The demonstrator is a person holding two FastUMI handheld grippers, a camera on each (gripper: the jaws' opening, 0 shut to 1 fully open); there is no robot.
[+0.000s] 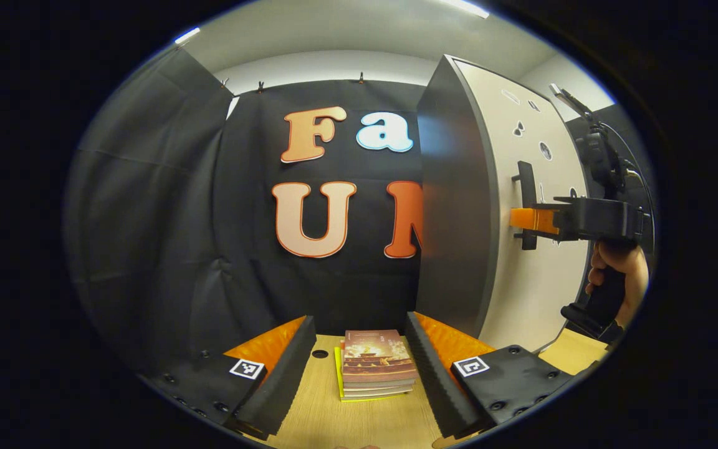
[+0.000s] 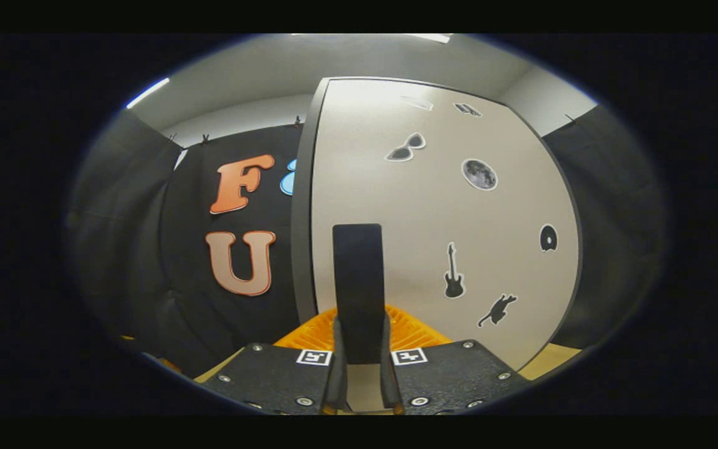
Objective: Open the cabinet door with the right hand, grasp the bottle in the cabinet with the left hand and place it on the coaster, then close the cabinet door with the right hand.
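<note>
The right gripper (image 2: 359, 368) is clamped on the black handle (image 2: 358, 287) of the cabinet door (image 2: 446, 206), door standing on the right. The left gripper (image 1: 359, 374) hangs open, nearer, over a stack of books (image 1: 376, 365) on the table (image 1: 359, 424).

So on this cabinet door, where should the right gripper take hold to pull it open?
On the handle, an upright bar standing off the cabinet door near its free edge. Come straight at the door face, one finger on each side of the bar. The right gripper is already shut on it that way. The left gripper is open, over books.
</note>
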